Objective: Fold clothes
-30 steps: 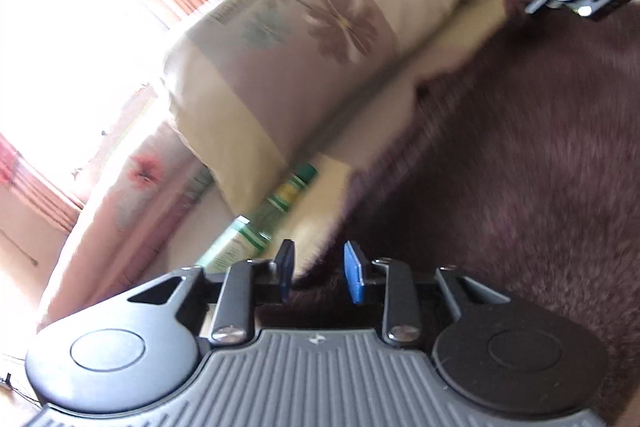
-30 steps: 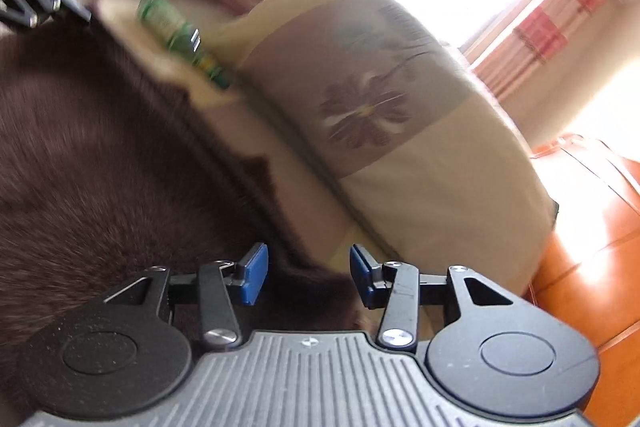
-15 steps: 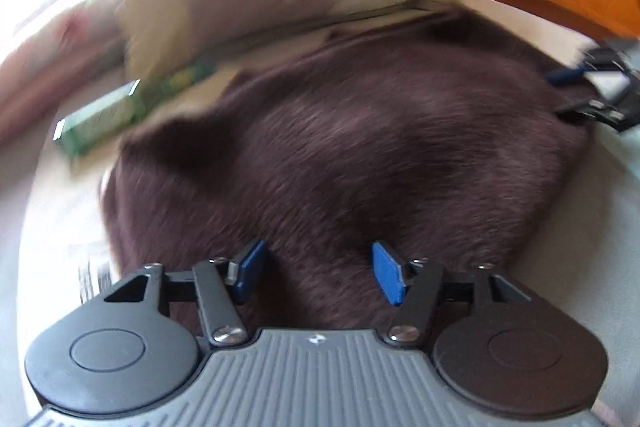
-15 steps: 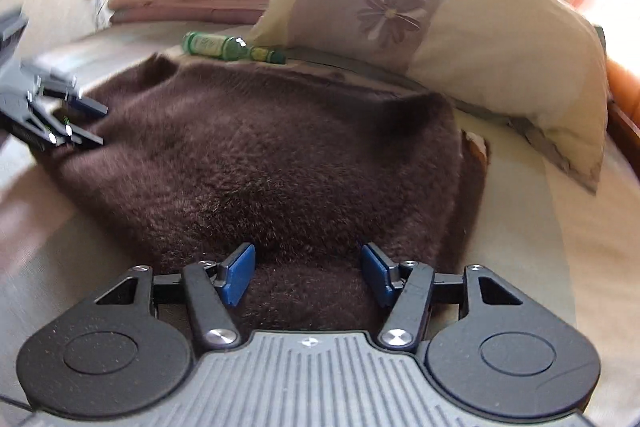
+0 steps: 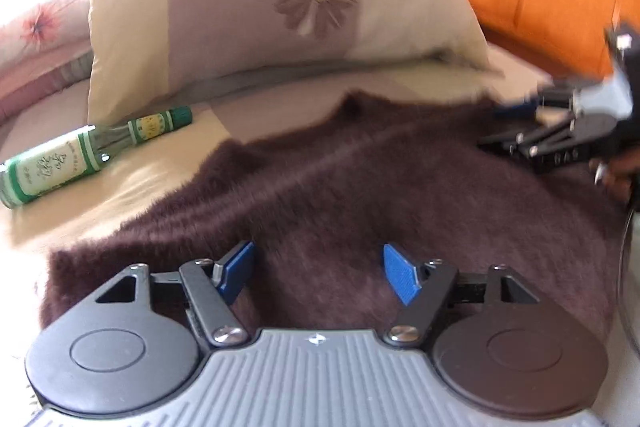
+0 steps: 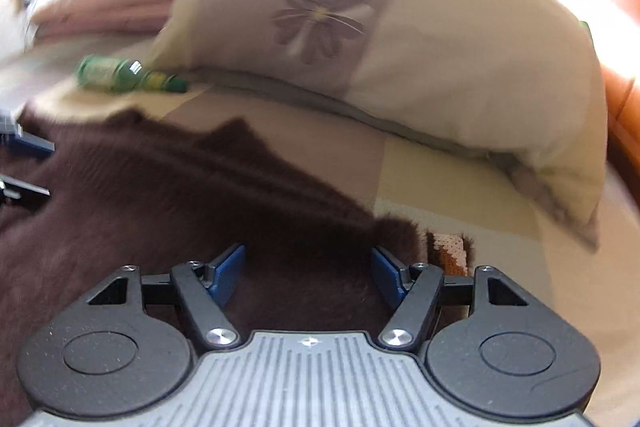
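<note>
A fuzzy brown sweater point(image 5: 360, 195) lies spread on a cream bed point(image 5: 132, 179) below a flowered pillow point(image 5: 280, 7), a green bottle point(image 5: 80, 155) beside it. The left gripper point(image 5: 318, 273) and right gripper point(image 6: 306, 273) gape wide over its near edge, holding nothing.

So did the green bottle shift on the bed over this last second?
Cannot tell. The green bottle lies on its side by the pillow corner in every frame; only the cameras clearly moved.

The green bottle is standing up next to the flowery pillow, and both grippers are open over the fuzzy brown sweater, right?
Not quite. The green bottle is lying on its side, as the left wrist view shows. It is beside the flowery pillow, and both the left gripper and right gripper are open over the fuzzy brown sweater.
</note>
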{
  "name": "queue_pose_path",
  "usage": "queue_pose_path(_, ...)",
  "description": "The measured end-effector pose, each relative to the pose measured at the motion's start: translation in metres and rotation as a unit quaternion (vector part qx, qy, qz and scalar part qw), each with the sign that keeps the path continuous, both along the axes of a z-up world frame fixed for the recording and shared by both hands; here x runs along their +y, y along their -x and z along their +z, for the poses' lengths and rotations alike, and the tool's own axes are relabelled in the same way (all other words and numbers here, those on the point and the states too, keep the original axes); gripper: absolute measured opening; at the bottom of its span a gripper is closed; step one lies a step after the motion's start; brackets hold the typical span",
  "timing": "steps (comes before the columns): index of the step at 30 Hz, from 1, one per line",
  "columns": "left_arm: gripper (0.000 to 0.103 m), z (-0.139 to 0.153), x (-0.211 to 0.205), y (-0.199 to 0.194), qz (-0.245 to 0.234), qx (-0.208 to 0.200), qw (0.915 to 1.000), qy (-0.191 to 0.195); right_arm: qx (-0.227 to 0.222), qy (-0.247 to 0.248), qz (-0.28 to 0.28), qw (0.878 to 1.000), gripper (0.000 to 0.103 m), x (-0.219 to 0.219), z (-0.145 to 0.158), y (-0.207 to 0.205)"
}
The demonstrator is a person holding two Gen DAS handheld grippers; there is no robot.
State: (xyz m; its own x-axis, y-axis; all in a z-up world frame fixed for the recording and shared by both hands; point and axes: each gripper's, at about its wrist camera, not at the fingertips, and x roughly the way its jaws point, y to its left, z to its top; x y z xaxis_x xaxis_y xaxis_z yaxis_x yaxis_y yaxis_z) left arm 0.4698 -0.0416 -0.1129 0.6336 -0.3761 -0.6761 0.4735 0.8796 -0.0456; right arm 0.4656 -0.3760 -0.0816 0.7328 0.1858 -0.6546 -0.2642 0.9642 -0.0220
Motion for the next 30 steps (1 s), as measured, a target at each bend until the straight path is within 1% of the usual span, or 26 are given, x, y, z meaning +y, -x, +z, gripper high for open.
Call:
queue_pose_path(2,0.073,0.000,0.008,-0.016,0.027,0.000,0.9995,0.013,-0.001,-0.017,-0.008,1.000,0.072,-0.006,0.001,0.000)
queue_pose_path(4,0.074,-0.004,0.015,-0.027,0.048,0.014,0.9982,0.034,-0.001,-0.033,-0.016,0.999,0.072,-0.011,0.003,-0.001)
queue_pose_path(6,0.074,-0.001,0.020,-0.024,0.056,0.016,0.9973,0.045,-0.002,-0.050,-0.024,0.998,0.072,-0.017,0.004,-0.001)
queue_pose_path(7,0.070,0.004,0.020,-0.015,0.054,0.009,0.9976,0.042,-0.003,-0.047,-0.024,0.999,0.074,-0.015,0.008,0.005)
queue_pose_path(8,0.069,0.010,0.022,-0.003,0.046,-0.003,0.9983,0.036,-0.007,-0.045,-0.022,0.999,0.076,-0.013,0.015,0.016)
queue_pose_path(9,0.069,0.015,0.024,0.010,0.035,-0.017,0.9988,0.031,-0.011,-0.043,-0.020,0.999,0.085,-0.011,0.021,0.026)
queue_pose_path(10,0.072,0.021,0.026,0.023,0.023,-0.031,0.9989,0.025,-0.023,-0.047,-0.018,0.998,0.094,-0.008,0.027,0.041)
queue_pose_path(12,0.076,0.026,0.035,0.056,0.005,-0.051,0.9985,0.018,-0.037,-0.068,-0.002,0.997,0.100,-0.004,0.035,0.074)
queue_pose_path(13,0.077,0.024,0.042,0.071,0.000,-0.052,0.9985,0.018,-0.032,-0.070,0.006,0.997,0.100,-0.002,0.031,0.086)
queue_pose_path(14,0.077,0.019,0.051,0.083,0.004,-0.042,0.9989,0.020,-0.026,-0.072,0.014,0.997,0.101,0.001,0.028,0.098)
queue_pose_path(16,0.077,0.008,0.069,0.095,0.016,-0.022,0.9990,0.034,-0.014,-0.075,0.031,0.997,0.102,0.006,0.021,0.121)
queue_pose_path(17,0.077,0.002,0.078,0.100,0.022,-0.013,0.9987,0.043,-0.001,-0.065,0.027,0.998,0.102,0.007,0.012,0.126)
queue_pose_path(18,0.077,-0.003,0.087,0.105,0.028,-0.005,0.9983,0.051,-0.007,-0.060,0.024,0.998,0.102,0.006,0.007,0.131)
queue_pose_path(19,0.077,-0.002,0.092,0.108,0.033,0.001,0.9979,0.056,-0.013,-0.055,0.021,0.998,0.102,0.005,0.003,0.135)
queue_pose_path(21,0.077,0.015,0.092,0.107,0.046,-0.001,0.9976,0.052,-0.020,-0.066,-0.011,0.998,0.102,0.006,0.010,0.143)
queue_pose_path(22,0.078,0.022,0.090,0.106,0.049,-0.013,0.9975,0.050,-0.025,-0.080,-0.024,0.996,0.103,0.008,0.016,0.145)
queue_pose_path(24,0.084,0.032,0.085,0.099,0.044,-0.034,0.9972,0.050,-0.046,-0.114,-0.018,0.992,0.103,0.015,0.022,0.149)
queue_pose_path(26,0.084,0.032,0.079,0.081,0.043,-0.032,0.9969,0.058,-0.048,-0.126,-0.023,0.991,0.103,0.025,0.017,0.144)
queue_pose_path(28,0.084,0.025,0.076,0.059,0.058,-0.019,0.9964,0.059,-0.033,-0.127,-0.038,0.991,0.103,0.031,0.004,0.137)
queue_pose_path(29,0.084,0.018,0.074,0.048,0.072,-0.010,0.9962,0.049,-0.025,-0.126,-0.047,0.991,0.103,0.035,-0.004,0.133)
queue_pose_path(30,0.083,0.009,0.072,0.036,0.087,0.003,0.9958,0.031,-0.028,-0.121,-0.050,0.991,0.103,0.038,-0.007,0.132)
